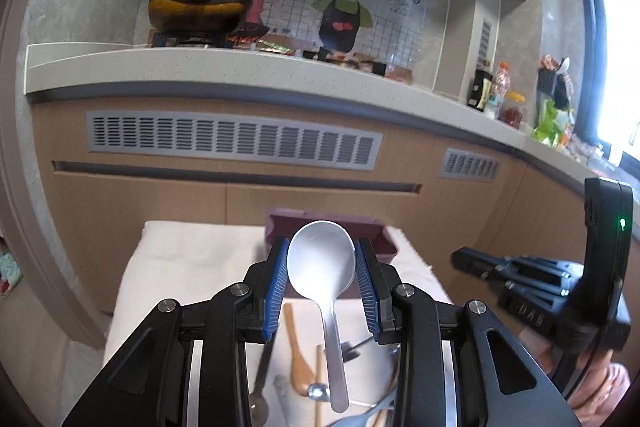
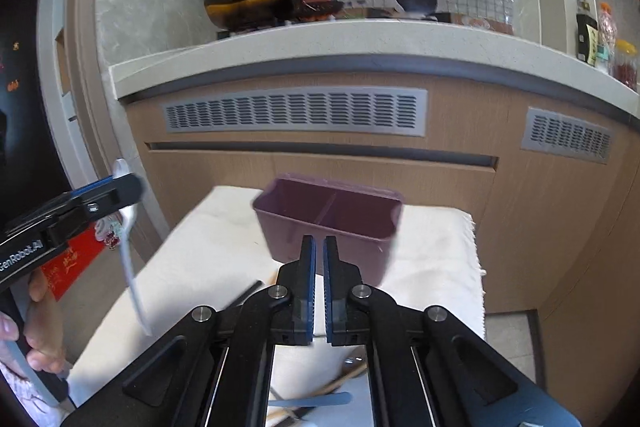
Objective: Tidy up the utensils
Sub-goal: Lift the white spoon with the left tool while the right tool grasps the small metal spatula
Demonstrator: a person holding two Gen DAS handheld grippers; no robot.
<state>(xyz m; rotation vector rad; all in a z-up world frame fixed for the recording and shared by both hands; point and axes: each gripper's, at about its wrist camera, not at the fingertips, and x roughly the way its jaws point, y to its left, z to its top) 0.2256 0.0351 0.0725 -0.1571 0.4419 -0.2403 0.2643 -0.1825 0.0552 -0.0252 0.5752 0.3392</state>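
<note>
— Right, what am I holding on the left?

— My left gripper (image 1: 322,263) is closed partway on the white spoon (image 1: 322,259), its blue pads against either side of the bowl. The bowl faces my camera and points up and away towards the cabinets; the handle runs back down towards me, above the table. From my right wrist view the same spoon (image 2: 130,227) hangs with its handle slanting downward, clear of the cloth.

— And the right?

— My right gripper (image 2: 319,255) has its jaws nearly together with nothing between them.

— Where's the bin?

— My purple bin (image 2: 328,223) sits at the far edge of the white cloth (image 2: 208,247), close to the cabinet front, with a divider across its middle. Both halves look empty. Loose utensils (image 1: 308,367) lie below my left gripper; bare cloth lies between them and the bin.
</note>
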